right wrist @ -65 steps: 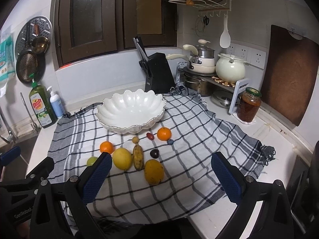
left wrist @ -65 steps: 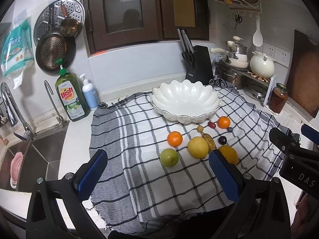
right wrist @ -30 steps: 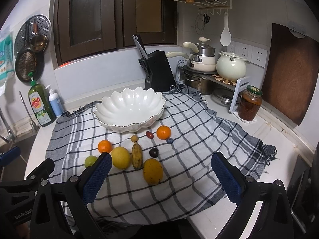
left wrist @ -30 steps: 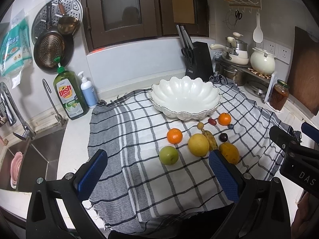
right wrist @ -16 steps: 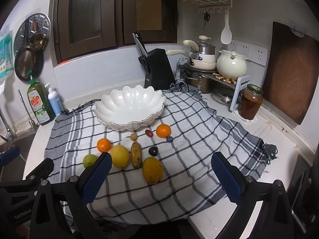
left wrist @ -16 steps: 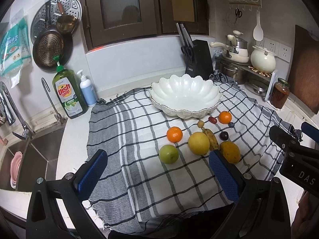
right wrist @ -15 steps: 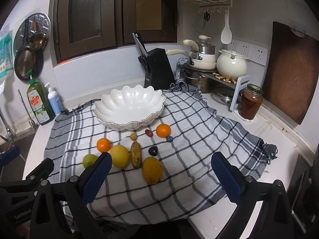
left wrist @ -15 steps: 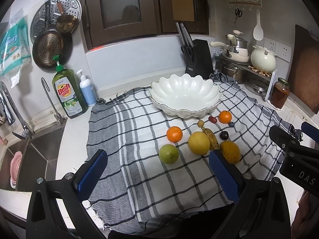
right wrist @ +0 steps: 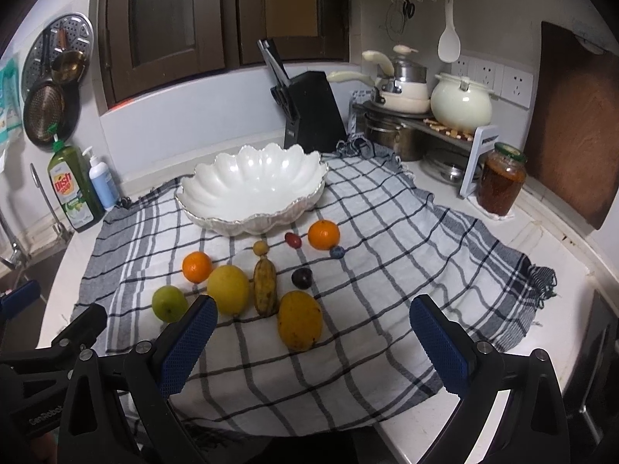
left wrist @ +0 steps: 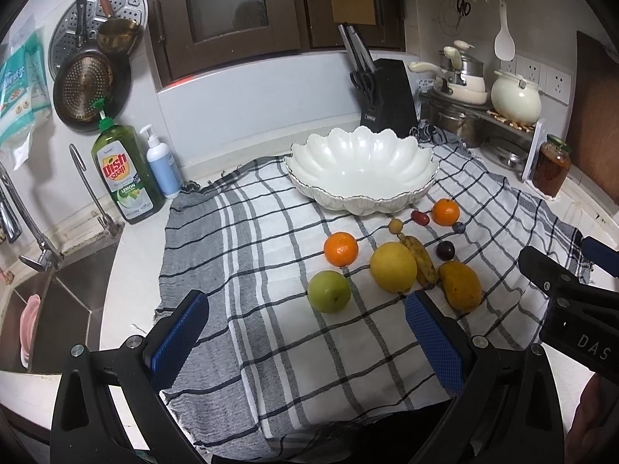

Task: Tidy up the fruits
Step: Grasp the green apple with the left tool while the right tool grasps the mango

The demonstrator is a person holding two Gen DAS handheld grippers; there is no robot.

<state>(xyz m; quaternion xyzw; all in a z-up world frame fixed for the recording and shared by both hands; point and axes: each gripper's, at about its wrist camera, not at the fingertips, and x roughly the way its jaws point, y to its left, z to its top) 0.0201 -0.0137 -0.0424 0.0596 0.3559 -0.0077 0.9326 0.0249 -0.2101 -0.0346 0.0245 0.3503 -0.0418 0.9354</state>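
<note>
An empty white scalloped bowl point(left wrist: 361, 170) point(right wrist: 251, 189) stands at the back of a checked cloth point(left wrist: 271, 255) point(right wrist: 387, 270). In front of it lie a green apple point(left wrist: 329, 291) point(right wrist: 169, 303), a yellow lemon point(left wrist: 392, 266) point(right wrist: 228, 289), two oranges point(left wrist: 340, 248) point(right wrist: 324, 234), a spotted banana point(left wrist: 421, 263) point(right wrist: 265, 287), a mango point(left wrist: 460, 286) point(right wrist: 300, 319), a dark plum point(left wrist: 445, 250) point(right wrist: 301, 278) and small berries. My left gripper point(left wrist: 309, 342) hangs open just short of the apple. My right gripper point(right wrist: 313, 348) hangs open near the mango. Both hold nothing.
Dish soap point(left wrist: 122, 170) and a pump bottle point(left wrist: 162, 168) stand beside a sink point(left wrist: 50, 301) at left. A knife block point(right wrist: 309, 110), pots on a rack point(right wrist: 425, 96), a jar point(right wrist: 501, 179) and a wooden board point(right wrist: 572, 116) line the back right.
Both grippers have drifted slightly, so the fruit sits a little differently in view. Both stay open. No fruit has moved on the cloth.
</note>
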